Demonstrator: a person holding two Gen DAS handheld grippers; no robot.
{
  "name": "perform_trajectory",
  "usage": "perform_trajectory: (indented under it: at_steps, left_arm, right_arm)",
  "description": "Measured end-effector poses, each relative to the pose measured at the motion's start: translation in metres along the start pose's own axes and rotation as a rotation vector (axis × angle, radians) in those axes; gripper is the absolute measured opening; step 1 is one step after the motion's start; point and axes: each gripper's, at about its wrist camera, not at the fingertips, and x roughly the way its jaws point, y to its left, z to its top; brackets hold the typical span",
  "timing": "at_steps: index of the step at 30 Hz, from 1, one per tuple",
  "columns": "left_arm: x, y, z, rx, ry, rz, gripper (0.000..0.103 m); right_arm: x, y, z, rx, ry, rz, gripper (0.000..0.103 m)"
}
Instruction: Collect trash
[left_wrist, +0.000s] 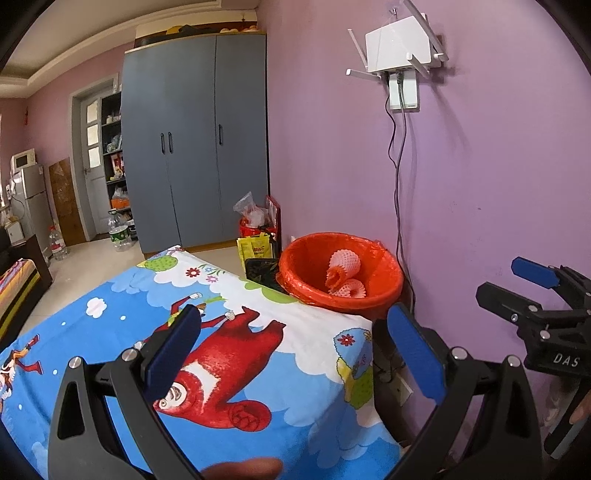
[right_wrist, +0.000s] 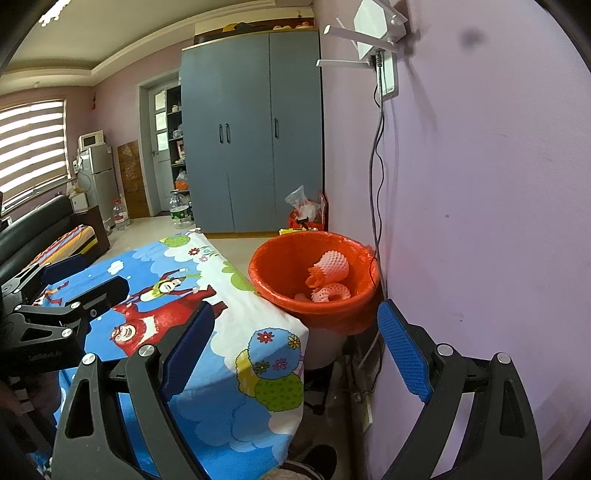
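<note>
A trash bin with a red liner (left_wrist: 340, 273) stands past the table's far right corner against the purple wall; it also shows in the right wrist view (right_wrist: 314, 277). Inside lie pink-white foam fruit nets (left_wrist: 345, 275) (right_wrist: 328, 275). My left gripper (left_wrist: 295, 343) is open and empty above the cartoon tablecloth (left_wrist: 221, 350). My right gripper (right_wrist: 299, 339) is open and empty over the table's right corner, short of the bin. Each gripper shows in the other's view: the right one (left_wrist: 517, 280), the left one (right_wrist: 77, 284).
The table with the blue cartoon cloth (right_wrist: 221, 350) fills the foreground. Bags (left_wrist: 258, 229) sit on the floor by a grey wardrobe (left_wrist: 195, 147). A router (left_wrist: 399, 48) and its cables hang on the wall above the bin. Water bottles (left_wrist: 120, 232) stand near the door.
</note>
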Motion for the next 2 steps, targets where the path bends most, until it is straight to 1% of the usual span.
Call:
perform_trajectory:
  at_steps: [2]
  left_arm:
    - [-0.0012, 0.0007, -0.0001, -0.002, -0.001, 0.000, 0.098]
  right_arm:
    - [-0.0003, 0.0011, 0.0007, -0.003, 0.000, 0.000, 0.084]
